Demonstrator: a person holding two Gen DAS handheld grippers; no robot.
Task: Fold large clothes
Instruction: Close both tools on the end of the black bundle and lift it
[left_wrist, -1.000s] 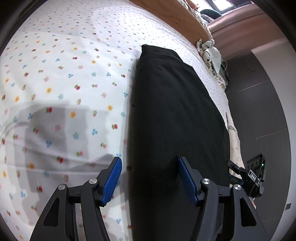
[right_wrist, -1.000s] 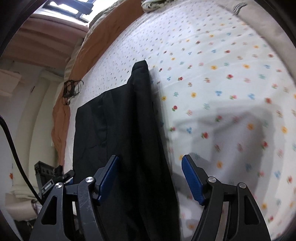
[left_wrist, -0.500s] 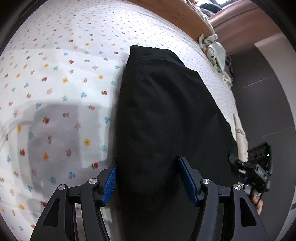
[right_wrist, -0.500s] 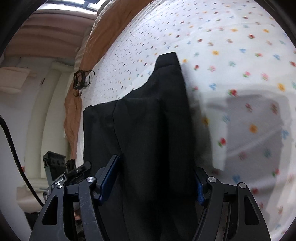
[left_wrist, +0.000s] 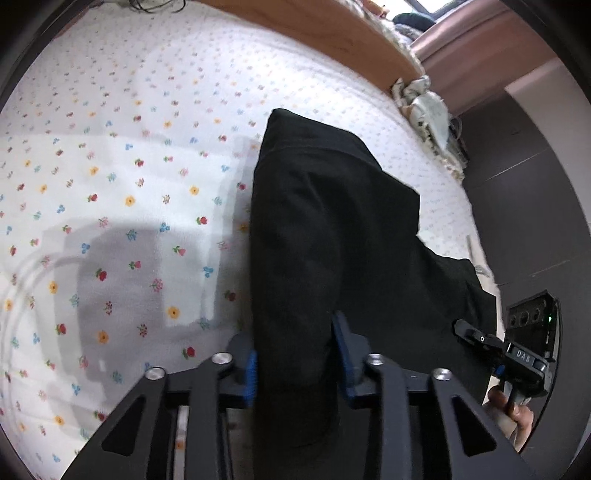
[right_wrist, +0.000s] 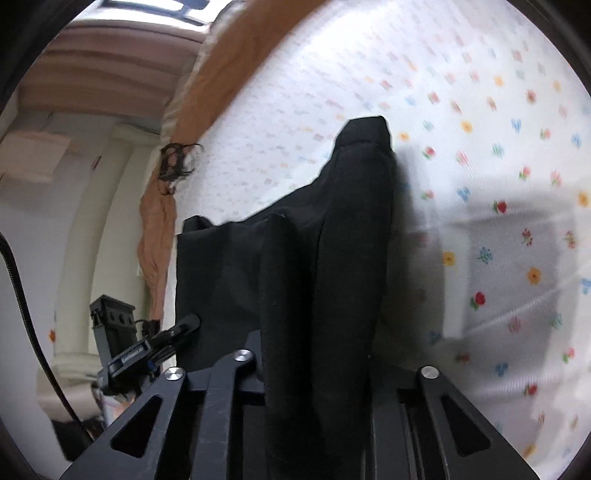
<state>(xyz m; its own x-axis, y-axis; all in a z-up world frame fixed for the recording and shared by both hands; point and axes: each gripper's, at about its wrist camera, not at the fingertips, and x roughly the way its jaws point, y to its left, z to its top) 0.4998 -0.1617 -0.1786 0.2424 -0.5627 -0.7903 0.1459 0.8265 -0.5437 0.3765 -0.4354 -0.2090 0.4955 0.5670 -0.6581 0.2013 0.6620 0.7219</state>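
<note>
A large black garment (left_wrist: 332, 229) lies folded lengthwise on a white bedsheet with small flowers (left_wrist: 129, 184). My left gripper (left_wrist: 295, 365) is shut on the near edge of the garment, with cloth bunched between its blue pads. In the right wrist view the same black garment (right_wrist: 332, 258) rises off the sheet in a fold. My right gripper (right_wrist: 317, 373) is shut on its other near edge; the pads are hidden by cloth. The right gripper (left_wrist: 517, 354) also shows at the lower right of the left wrist view, and the left gripper (right_wrist: 147, 350) at the lower left of the right wrist view.
An orange-brown blanket (right_wrist: 221, 85) runs along the bed's far side. A crumpled pale cloth (left_wrist: 428, 107) lies near the bed corner. A dark cord tangle (right_wrist: 175, 162) sits on the blanket. A dark wall (left_wrist: 535, 184) is beyond the bed's edge.
Both grippers have closed from open onto the garment's near edge and lifted it. The cloth now bunches up between the jaws.
</note>
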